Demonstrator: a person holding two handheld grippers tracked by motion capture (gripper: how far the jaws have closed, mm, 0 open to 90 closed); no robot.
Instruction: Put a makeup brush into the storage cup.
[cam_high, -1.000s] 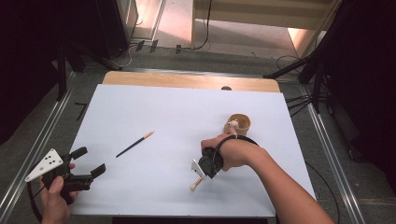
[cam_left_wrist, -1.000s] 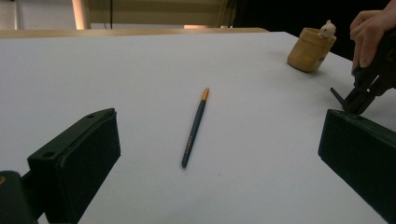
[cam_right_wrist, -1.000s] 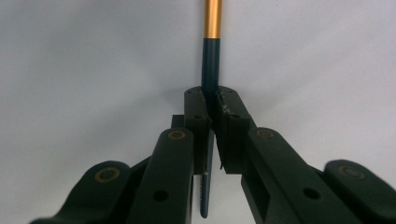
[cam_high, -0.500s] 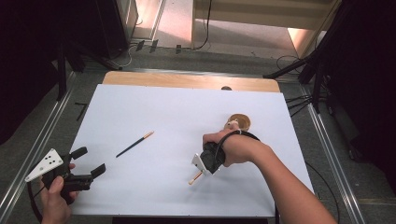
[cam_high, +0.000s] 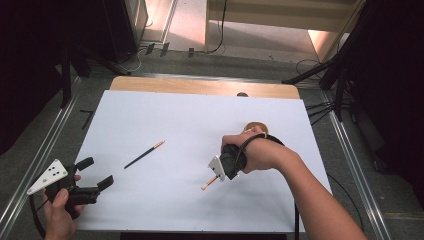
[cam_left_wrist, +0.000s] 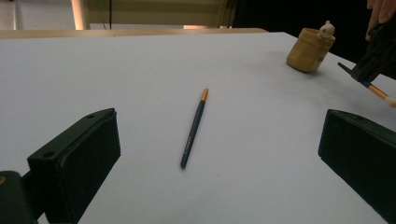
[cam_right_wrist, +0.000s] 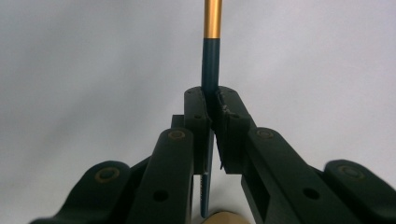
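Since a second ago my right gripper (cam_high: 218, 176) lifted its brush (cam_right_wrist: 211, 56) off the white sheet (cam_high: 200, 130) — jaws clamped on the shaft, tip pointing away from holder (cam_left_wrist: 310, 50) behind. Left gripper (cam_high: 95, 175) spread, idle; second brush (cam_high: 144, 154) lies nearer it.

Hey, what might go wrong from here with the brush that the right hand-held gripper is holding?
1. The right hand-held gripper pinches the held brush by its thin handle between narrow jaw tips, so it may twist or slip out on the way.
2. The holder is small and a little figure sits at its rim; a tilted brush could miss the opening or knock it over.
3. The second brush lies loose on the table; the open left hand-held gripper might roll it away.
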